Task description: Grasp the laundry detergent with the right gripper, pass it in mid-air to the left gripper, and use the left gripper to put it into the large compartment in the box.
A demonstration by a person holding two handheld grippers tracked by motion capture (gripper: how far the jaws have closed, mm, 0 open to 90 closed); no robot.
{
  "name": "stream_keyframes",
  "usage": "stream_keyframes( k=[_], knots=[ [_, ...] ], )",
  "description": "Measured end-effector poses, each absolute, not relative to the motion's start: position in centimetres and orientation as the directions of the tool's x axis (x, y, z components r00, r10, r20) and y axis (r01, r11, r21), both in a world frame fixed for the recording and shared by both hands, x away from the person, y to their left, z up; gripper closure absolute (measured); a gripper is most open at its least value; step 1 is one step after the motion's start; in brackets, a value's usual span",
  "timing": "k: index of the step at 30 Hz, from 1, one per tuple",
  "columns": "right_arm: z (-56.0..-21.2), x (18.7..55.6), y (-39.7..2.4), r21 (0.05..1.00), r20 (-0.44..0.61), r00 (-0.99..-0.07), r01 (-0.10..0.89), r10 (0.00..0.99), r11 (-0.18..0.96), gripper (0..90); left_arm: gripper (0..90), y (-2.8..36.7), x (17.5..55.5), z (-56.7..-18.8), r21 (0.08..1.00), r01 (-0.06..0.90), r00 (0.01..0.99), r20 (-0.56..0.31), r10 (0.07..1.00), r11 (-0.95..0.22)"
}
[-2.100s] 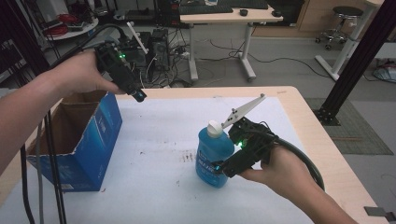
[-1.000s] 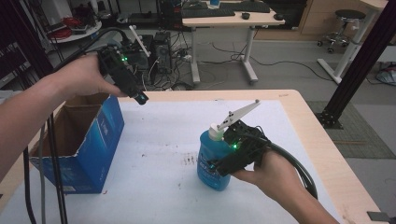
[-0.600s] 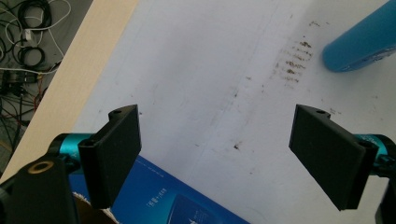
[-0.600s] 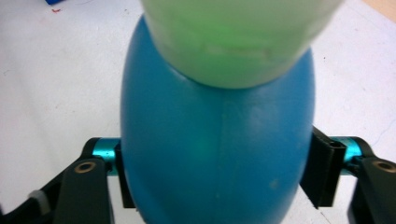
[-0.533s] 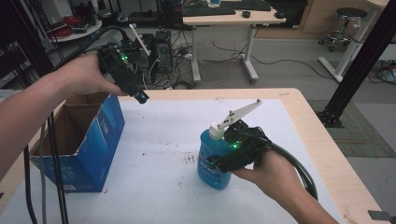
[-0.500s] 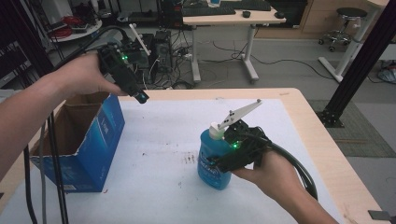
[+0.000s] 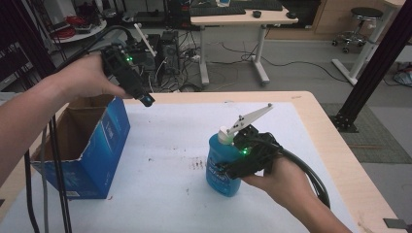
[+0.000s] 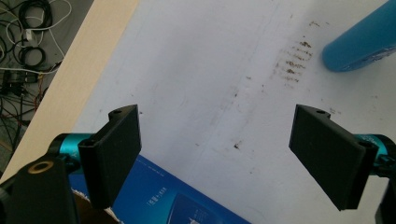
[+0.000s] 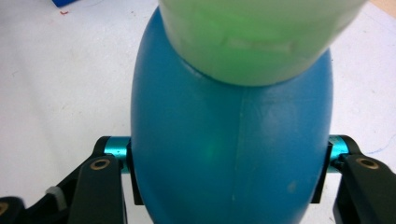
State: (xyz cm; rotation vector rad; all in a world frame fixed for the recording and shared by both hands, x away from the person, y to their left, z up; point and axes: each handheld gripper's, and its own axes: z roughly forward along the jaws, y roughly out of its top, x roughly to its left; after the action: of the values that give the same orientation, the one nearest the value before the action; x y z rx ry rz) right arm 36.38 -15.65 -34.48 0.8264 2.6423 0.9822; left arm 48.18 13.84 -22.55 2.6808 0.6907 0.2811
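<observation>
A blue bottle [image 7: 219,174] with a white cap [image 7: 223,132] stands upright on the white sheet right of centre. My right gripper [image 7: 229,170] is shut on its body from the near right side. In the right gripper view the bottle [image 9: 233,154] sits between the two jaws under the cap [image 9: 257,37], with the right gripper [image 9: 229,186] pressed to both flanks. My left gripper [image 7: 145,99] hangs in the air above the box's far corner. In its own view the left gripper [image 8: 224,158] is wide open and holds nothing, with the bottle [image 8: 364,42] far off.
An open blue cardboard box [image 7: 82,145] stands at the table's left side, and its edge [image 8: 177,200] lies under the left jaws. Brown stains [image 7: 197,164] mark the white sheet [image 7: 170,136]. The wooden table edge [image 7: 330,141] runs along the right.
The right hand has shifted very slightly with the bottle still gripped. The left gripper stays held above the box corner.
</observation>
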Motion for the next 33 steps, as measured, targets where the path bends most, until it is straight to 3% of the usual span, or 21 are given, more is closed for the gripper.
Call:
stream_keyframes(
  k=[18, 33],
  knots=[
    [-34.7, 36.3, -15.9, 0.664, 0.018, -0.828, 0.428, 0.560, 0.613, 43.4, 16.9, 13.7, 48.0, -22.5, 0.387, 0.427, 0.860, 0.104, 0.499, -0.817],
    [-33.5, 37.8, -17.4, 0.710, 0.054, -0.888, 0.355, 0.456, 0.608, 44.9, 16.9, 13.6, 47.6, -22.2, 0.399, 0.414, 0.866, 0.105, 0.489, -0.818]
  ],
)
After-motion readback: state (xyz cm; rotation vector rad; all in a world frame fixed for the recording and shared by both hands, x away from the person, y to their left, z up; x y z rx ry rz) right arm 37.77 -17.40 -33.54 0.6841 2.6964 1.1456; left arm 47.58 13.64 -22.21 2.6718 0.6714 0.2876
